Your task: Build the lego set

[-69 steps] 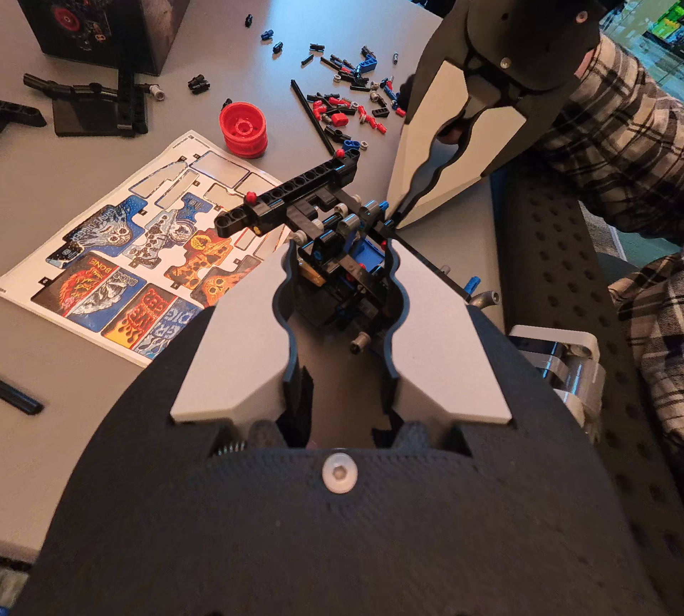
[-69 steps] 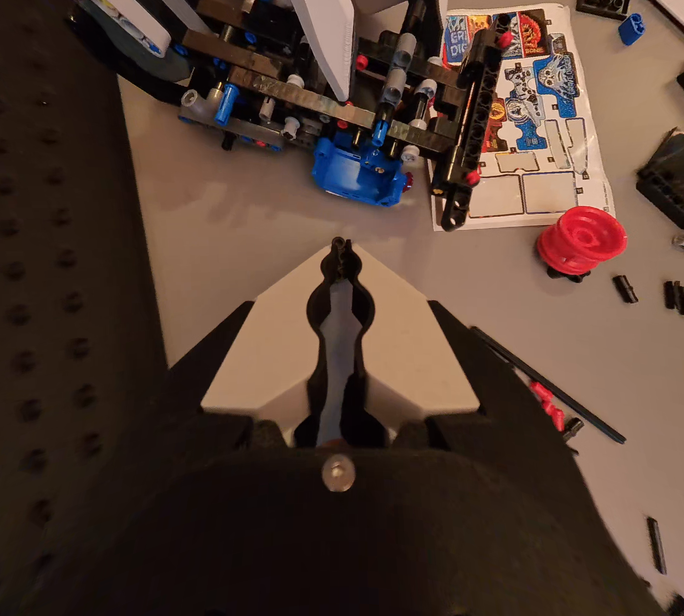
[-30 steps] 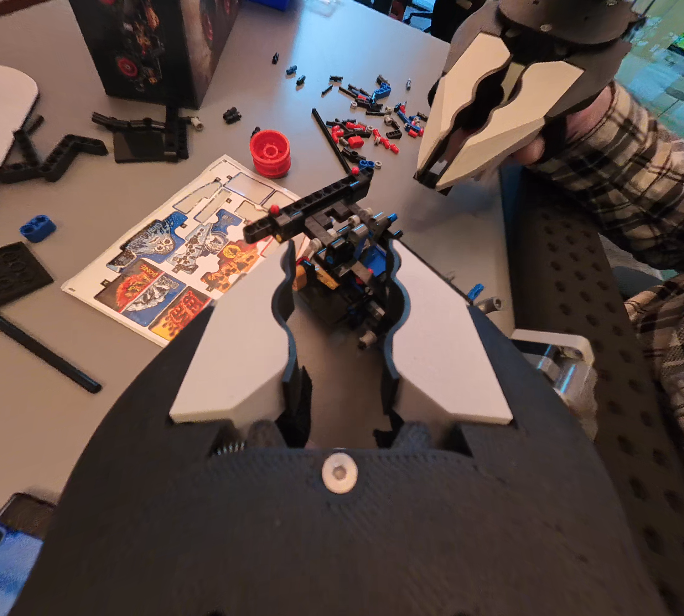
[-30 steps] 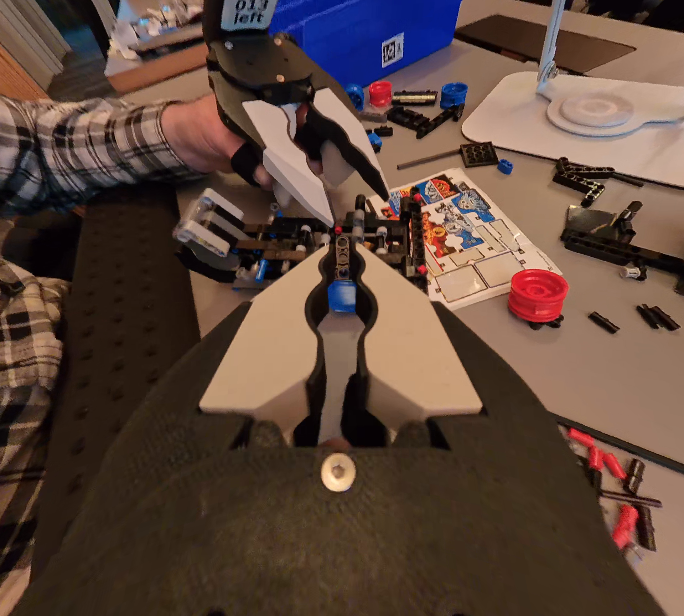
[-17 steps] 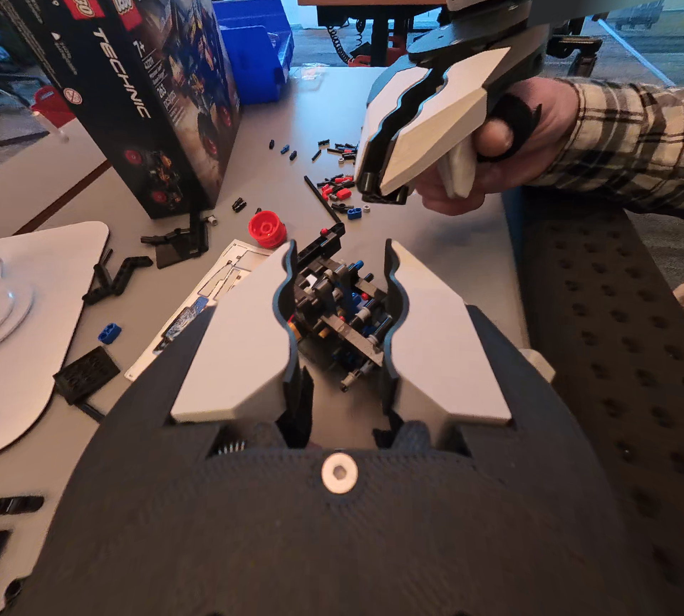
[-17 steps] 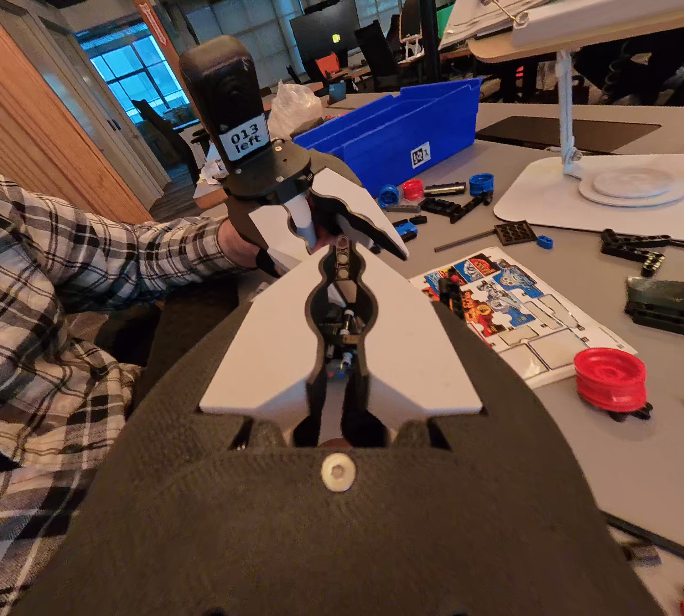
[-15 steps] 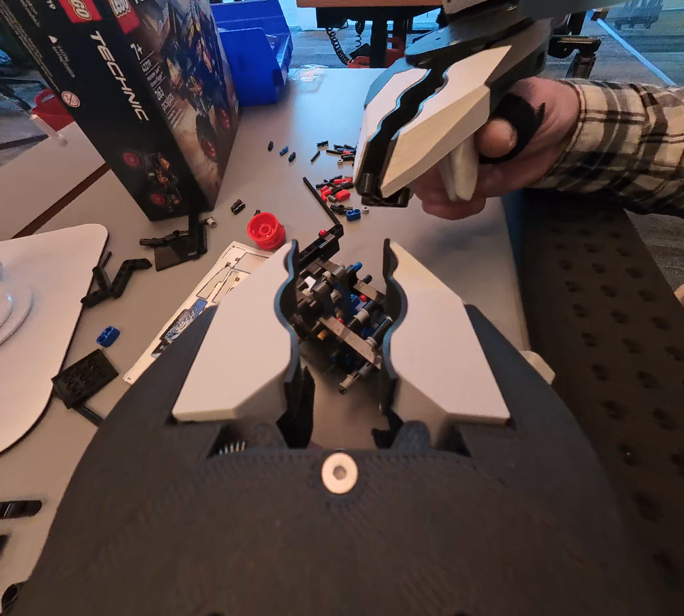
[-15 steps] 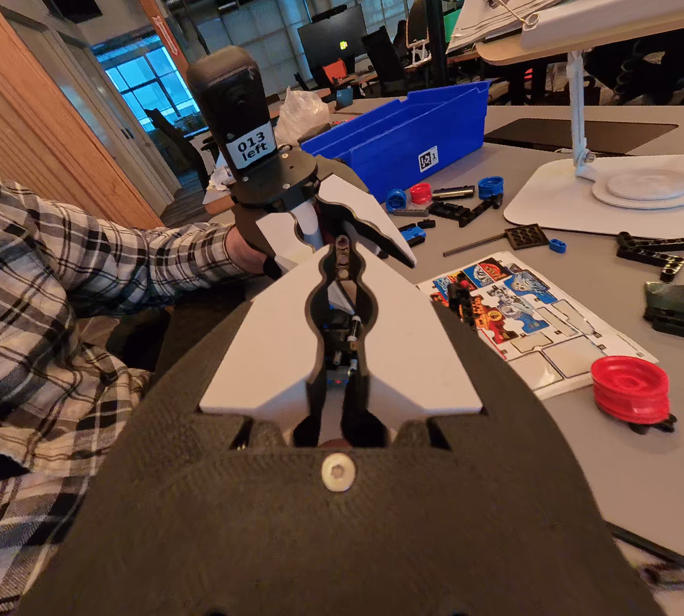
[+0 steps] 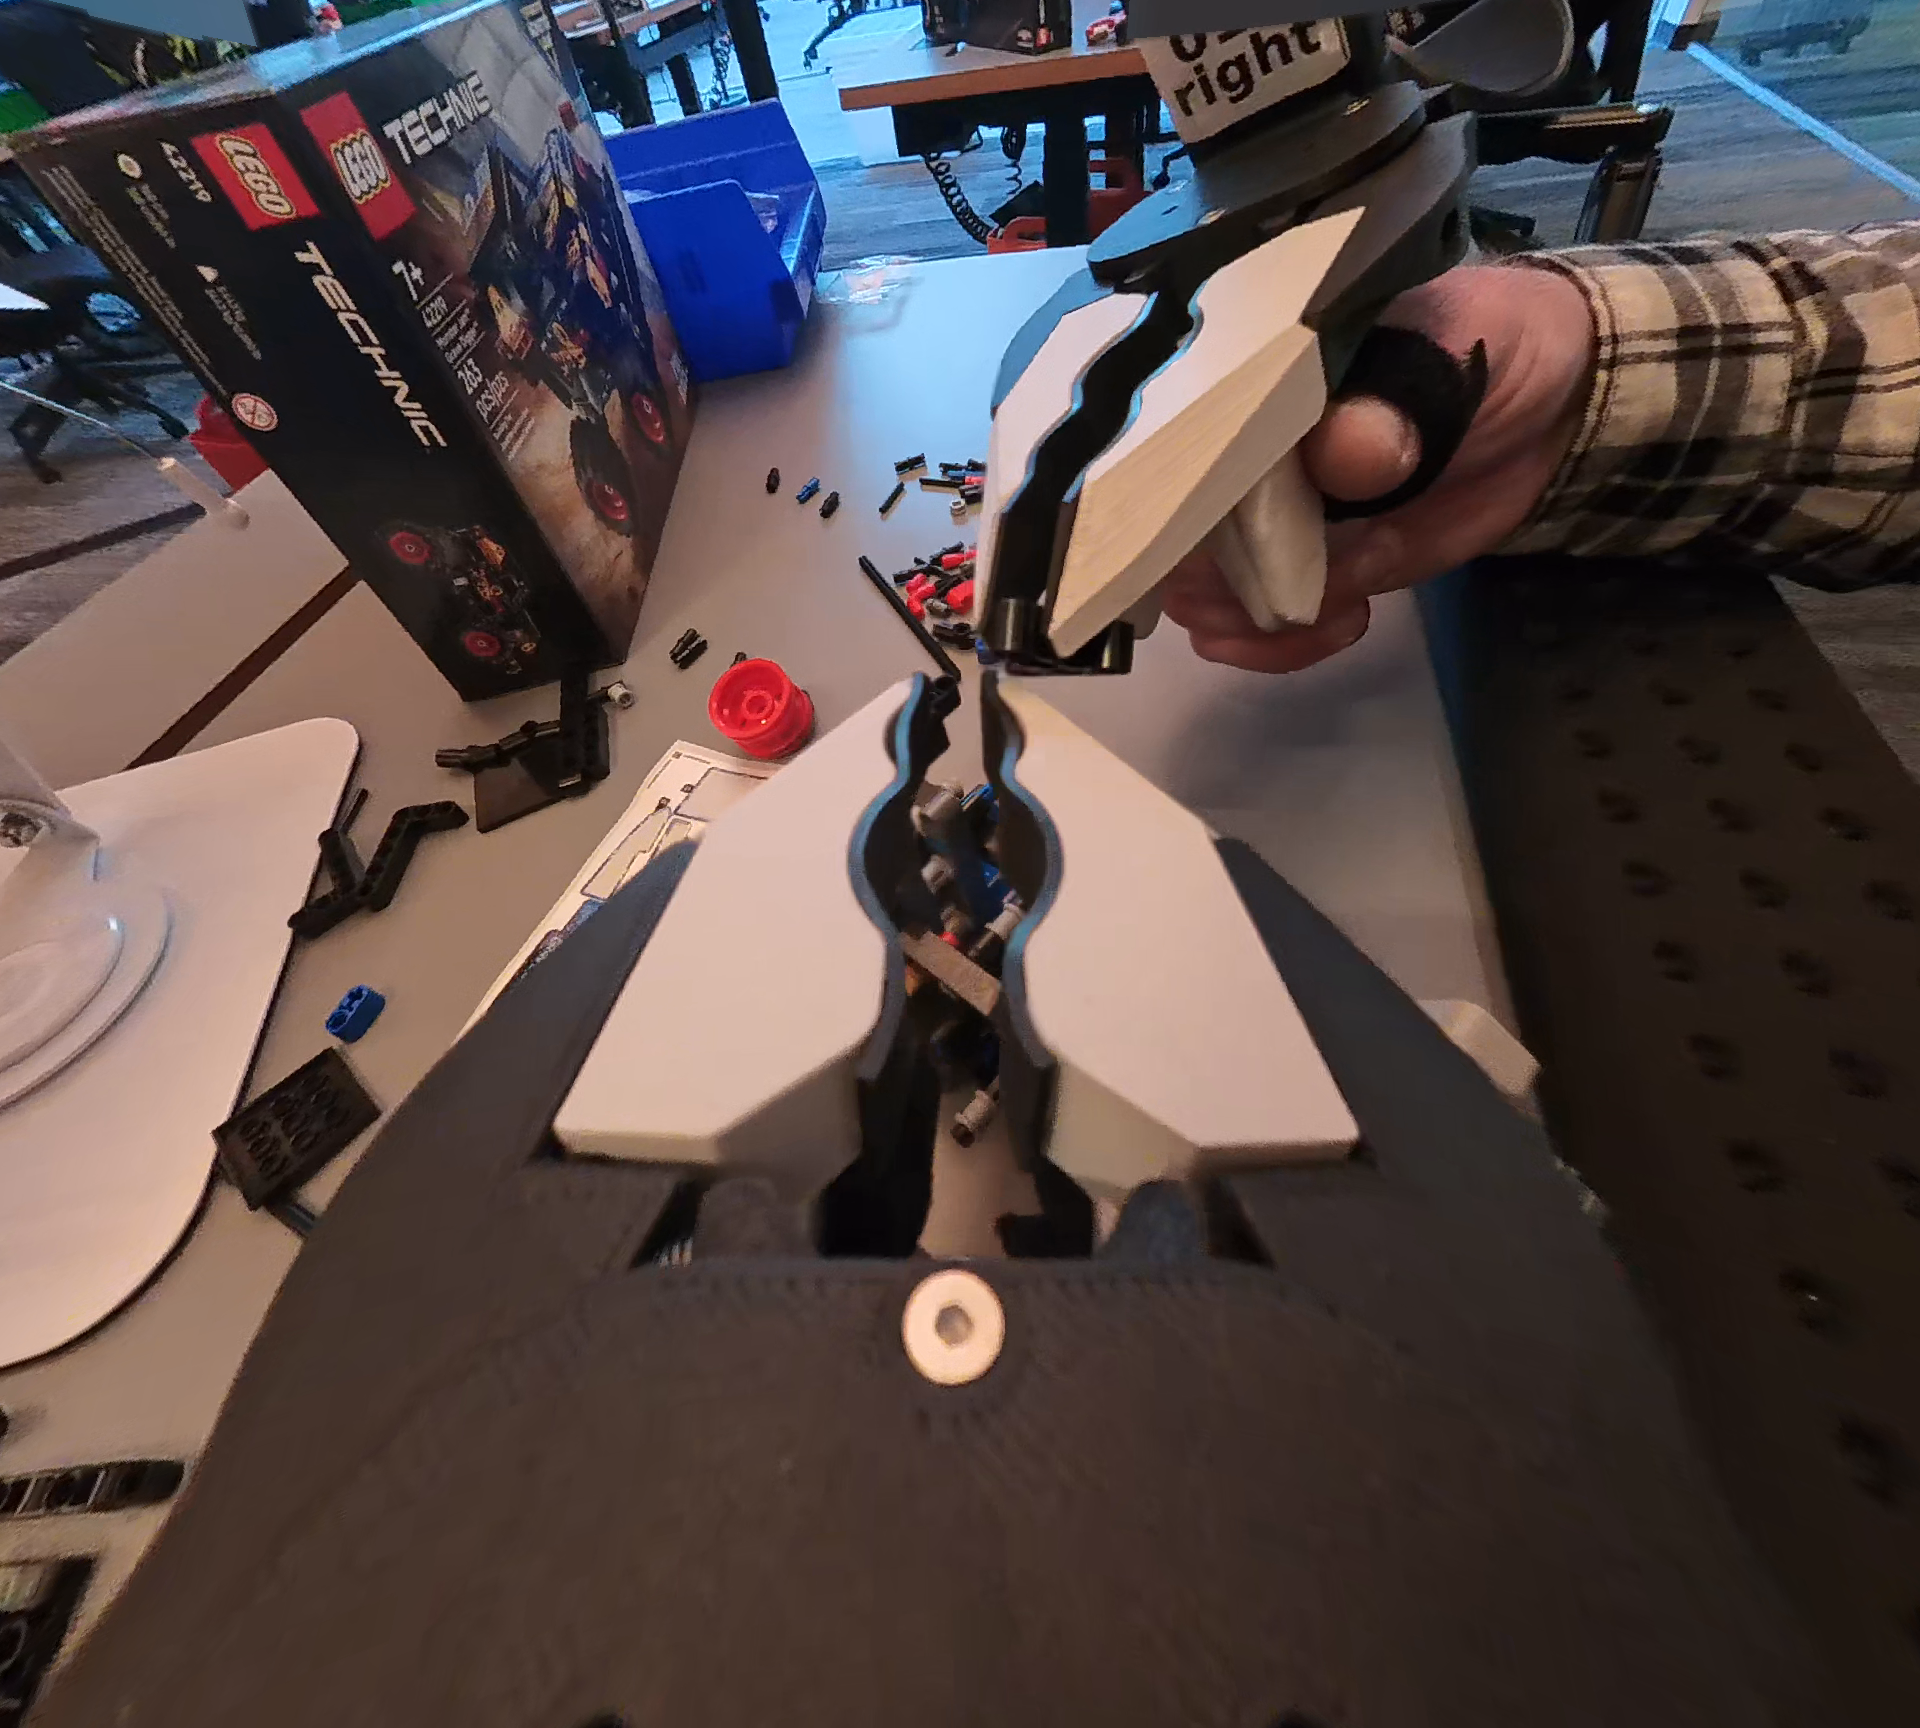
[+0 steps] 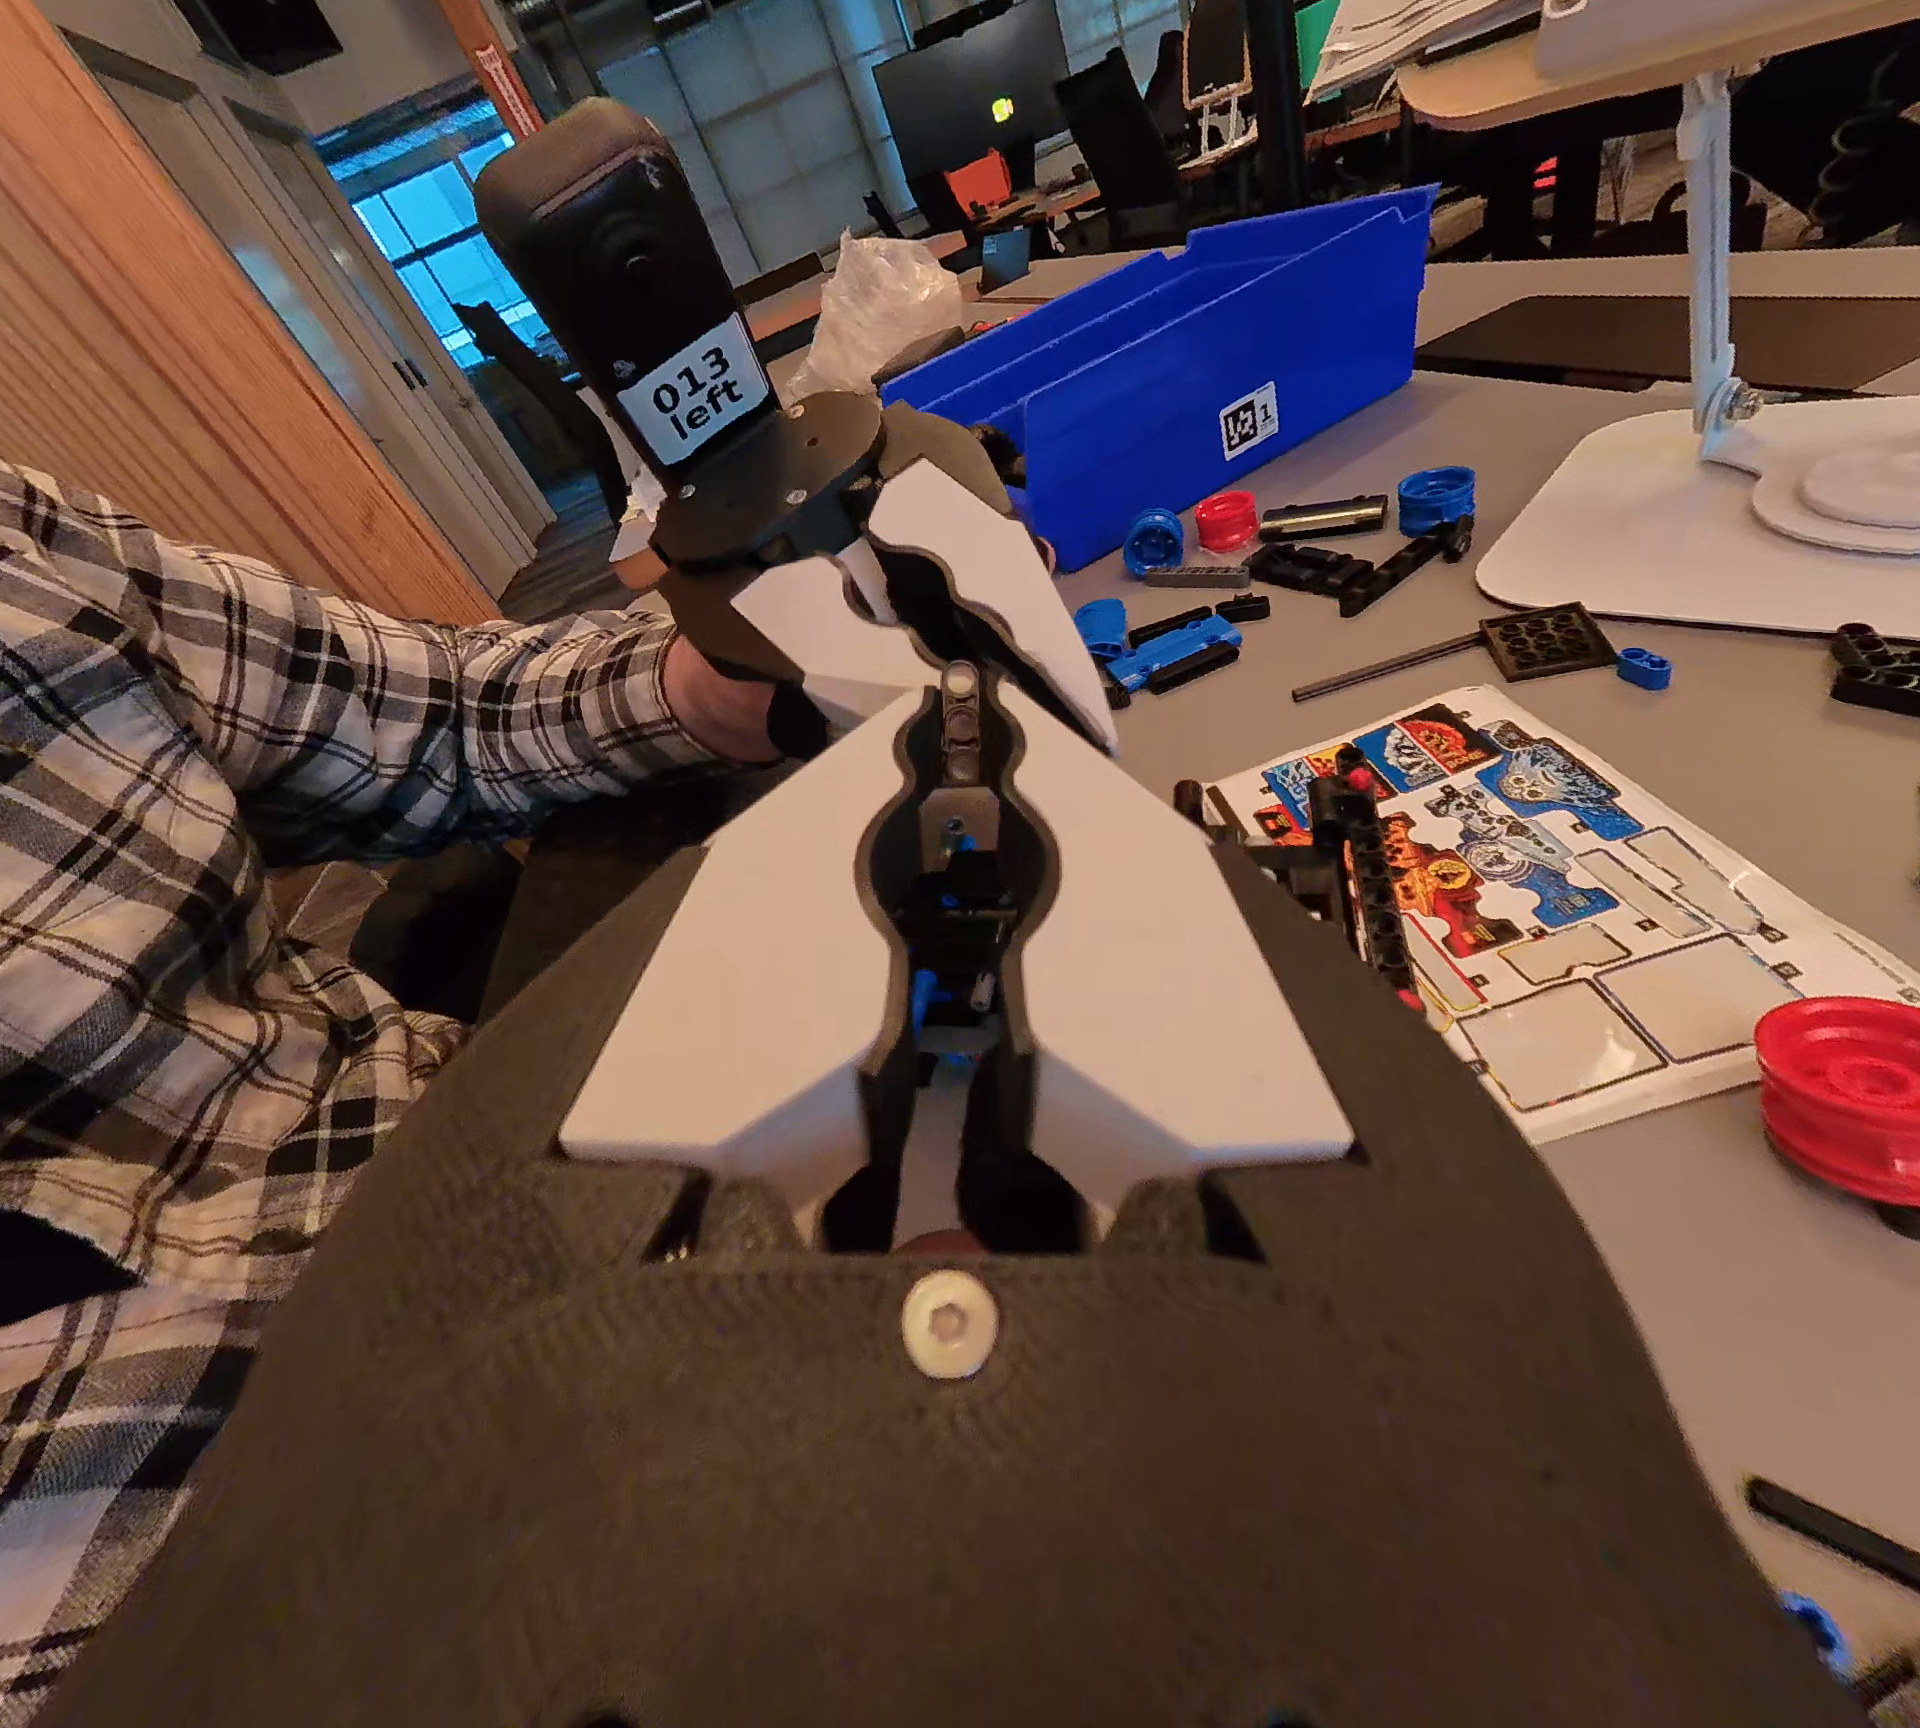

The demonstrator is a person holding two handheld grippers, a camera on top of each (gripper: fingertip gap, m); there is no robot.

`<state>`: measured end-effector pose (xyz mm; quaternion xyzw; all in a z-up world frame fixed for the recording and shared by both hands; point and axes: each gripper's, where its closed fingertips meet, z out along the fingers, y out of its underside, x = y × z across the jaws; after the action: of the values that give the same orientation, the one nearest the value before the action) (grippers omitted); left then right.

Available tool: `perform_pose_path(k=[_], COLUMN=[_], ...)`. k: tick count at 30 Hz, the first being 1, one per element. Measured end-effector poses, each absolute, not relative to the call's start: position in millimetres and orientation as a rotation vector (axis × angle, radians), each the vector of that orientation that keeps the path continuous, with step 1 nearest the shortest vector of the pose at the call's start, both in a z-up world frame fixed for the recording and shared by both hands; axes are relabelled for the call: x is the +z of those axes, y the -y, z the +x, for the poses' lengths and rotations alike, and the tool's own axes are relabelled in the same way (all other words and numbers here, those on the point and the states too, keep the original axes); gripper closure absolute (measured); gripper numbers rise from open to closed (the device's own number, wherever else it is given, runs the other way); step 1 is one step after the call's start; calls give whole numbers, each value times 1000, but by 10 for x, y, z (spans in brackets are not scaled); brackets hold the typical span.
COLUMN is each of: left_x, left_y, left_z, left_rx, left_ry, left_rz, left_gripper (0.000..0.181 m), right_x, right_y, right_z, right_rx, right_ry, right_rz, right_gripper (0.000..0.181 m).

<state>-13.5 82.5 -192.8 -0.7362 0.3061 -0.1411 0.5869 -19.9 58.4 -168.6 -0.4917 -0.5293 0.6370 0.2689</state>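
Note:
The part-built black, grey and blue lego chassis (image 10: pixel 1351 857) lies on the table at the edge of the sticker sheet (image 10: pixel 1558 899). In the left wrist view it shows through the finger gap (image 9: pixel 961 889). My left gripper (image 9: pixel 961 702) is raised above it, its jaws nearly touching and nothing between the tips. My right gripper (image 10: pixel 961 702) is shut on a small black beam with holes (image 10: pixel 961 728) that sticks out past its tips. In the left wrist view the right gripper (image 9: pixel 1039 639) hangs just beyond my left tips, almost touching them.
A red wheel (image 9: pixel 761 707) and loose red and black pins (image 9: pixel 935 577) lie beyond the chassis. The set's box (image 9: pixel 416 348) stands at the left, and a blue bin (image 10: pixel 1195 369) with wheels and beams is farther back. A white stand base (image 10: pixel 1662 525) is nearby. A black perforated mat (image 9: pixel 1714 951) lies at the table edge. The grippers are tip to tip, or close to it.
My left gripper has closed from wide open around the chassis and tilted up off it. The right gripper, holding the beam, has risen from the table and come close to my left tips.

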Motion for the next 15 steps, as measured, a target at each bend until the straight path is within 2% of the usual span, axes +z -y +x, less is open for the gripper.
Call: perform_pose_path(k=[3, 7, 9, 11, 15], left_x=[-1887, -1968, -1963, -1928, -1875], left_y=[-800, -756, -737, -721, -700], left_z=[-129, -29, 8, 34, 53], left_rx=[-363, -415, -438, -455, -496], left_ry=[-709, -762, -774, -776, -759], left_rz=[-1699, -1720, -1713, -1695, -1671], left_gripper=[176, 153, 147, 146, 158], right_x=[-1686, -1640, -1632, -1637, -1634], right_y=[-595, -608, -597, -577, -547], right_z=[-179, -179, -185, -197, -213], right_rx=[1725, 1722, 1730, 1723, 1712], right_ry=[1423, 1405, 1402, 1406, 1411], right_rz=[-1325, -1304, -1299, -1292, -1270], right_gripper=[176, 176, 176, 176, 176])
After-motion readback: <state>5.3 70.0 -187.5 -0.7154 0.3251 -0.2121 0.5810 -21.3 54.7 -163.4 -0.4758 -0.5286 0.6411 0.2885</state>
